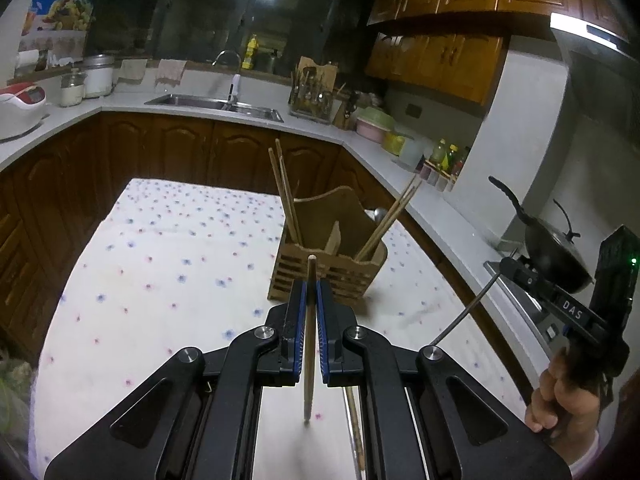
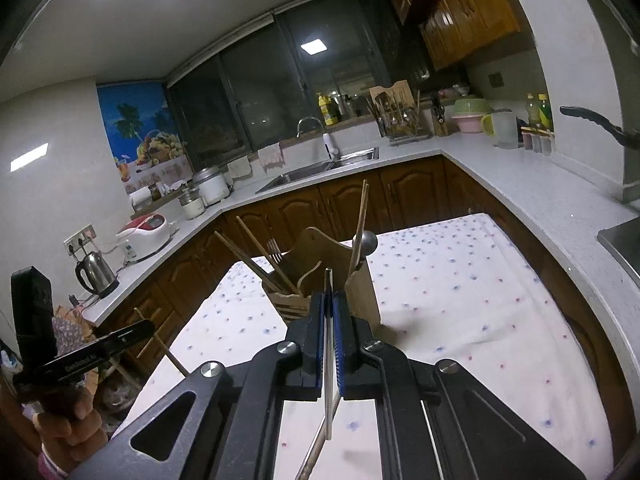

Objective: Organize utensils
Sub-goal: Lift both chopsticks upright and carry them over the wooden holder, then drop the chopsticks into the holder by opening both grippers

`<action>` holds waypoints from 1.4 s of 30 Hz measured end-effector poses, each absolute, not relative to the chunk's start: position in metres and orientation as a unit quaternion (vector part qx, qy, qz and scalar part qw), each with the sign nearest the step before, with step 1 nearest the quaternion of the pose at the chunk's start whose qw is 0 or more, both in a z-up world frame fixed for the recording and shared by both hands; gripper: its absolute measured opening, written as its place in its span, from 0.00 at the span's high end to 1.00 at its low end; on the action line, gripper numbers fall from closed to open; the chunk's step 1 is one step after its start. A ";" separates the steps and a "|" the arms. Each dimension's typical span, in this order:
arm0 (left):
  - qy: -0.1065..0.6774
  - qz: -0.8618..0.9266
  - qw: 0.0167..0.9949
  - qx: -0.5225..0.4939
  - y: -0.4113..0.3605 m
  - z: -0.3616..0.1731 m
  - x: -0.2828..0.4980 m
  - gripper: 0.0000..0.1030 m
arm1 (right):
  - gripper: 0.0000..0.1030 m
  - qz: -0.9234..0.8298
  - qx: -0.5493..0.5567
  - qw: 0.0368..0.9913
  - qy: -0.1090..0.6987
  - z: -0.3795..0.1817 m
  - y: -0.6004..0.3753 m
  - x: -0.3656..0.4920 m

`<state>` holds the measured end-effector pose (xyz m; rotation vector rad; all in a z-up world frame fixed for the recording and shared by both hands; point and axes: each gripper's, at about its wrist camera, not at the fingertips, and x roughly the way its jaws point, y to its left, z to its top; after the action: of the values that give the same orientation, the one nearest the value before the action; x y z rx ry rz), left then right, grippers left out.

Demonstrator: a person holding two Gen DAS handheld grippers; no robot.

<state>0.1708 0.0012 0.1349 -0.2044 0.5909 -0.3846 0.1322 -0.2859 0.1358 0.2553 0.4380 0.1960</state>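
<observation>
Looking along your left gripper (image 1: 312,296), you are pinching a single wooden chopstick (image 1: 309,340) between the blue pads, which are closed tight on it. The stick is standing nearly upright, its top end poking above the fingertips and its lower end hanging just over the flowered tablecloth (image 1: 168,264). The wooden utensil holder (image 1: 330,258) is sitting on that cloth just beyond your fingertips. Inside the holder, one pair of chopsticks (image 1: 286,196) is leaning in its left compartment and another pair (image 1: 390,218) is slanting out of its right one, with a metal spoon bowl (image 1: 380,213) showing behind the holder's right edge. Another chopstick (image 1: 356,428) is lying on the cloth on the near side of the holder, under your gripper frame. To the right of the holder, your other hand (image 1: 560,396) is gripping its tool's handle.

Switching to the right wrist view, your right gripper (image 2: 329,304) is clamped shut on a thin metal utensil handle (image 2: 328,360), held upright; which utensil it is, you cannot tell from here. The same holder (image 2: 360,284) is standing just past the fingertips. A fork (image 2: 274,250) and chopsticks (image 2: 256,258) are leaning out of the holder's left side, while a ladle-like round metal head (image 2: 366,242) and two chopsticks (image 2: 362,210) are rising from its right. Left of the holder, your left hand (image 2: 68,424) is holding its gripper handle, with its chopstick (image 2: 158,342) showing.
</observation>
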 end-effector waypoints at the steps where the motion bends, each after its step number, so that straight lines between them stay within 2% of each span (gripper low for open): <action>1: 0.285 -0.188 0.935 -0.100 0.001 0.138 0.173 0.95 | 0.96 0.097 0.126 0.964 0.215 0.138 -0.285 0.135; 14: 0.177 -0.172 0.963 -0.108 -0.007 0.217 0.221 0.95 | 0.96 0.093 0.126 0.976 0.152 0.184 -0.287 0.183; 20: 0.139 -0.151 0.972 -0.118 -0.014 0.237 0.251 0.95 | 0.96 0.081 0.123 0.982 0.116 0.209 -0.284 0.212; 27: 0.146 -0.125 0.971 -0.143 -0.023 0.211 0.289 0.95 | 0.96 0.063 0.113 0.986 0.107 0.200 -0.283 0.239; 42: 0.227 -0.115 0.958 -0.135 -0.038 0.126 0.310 0.95 | 0.96 0.063 0.120 0.974 0.182 0.129 -0.281 0.265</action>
<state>0.3099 -0.0379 0.1255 -0.2731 0.4616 -0.2341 0.2651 -0.2808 0.1291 0.2428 0.3669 0.1277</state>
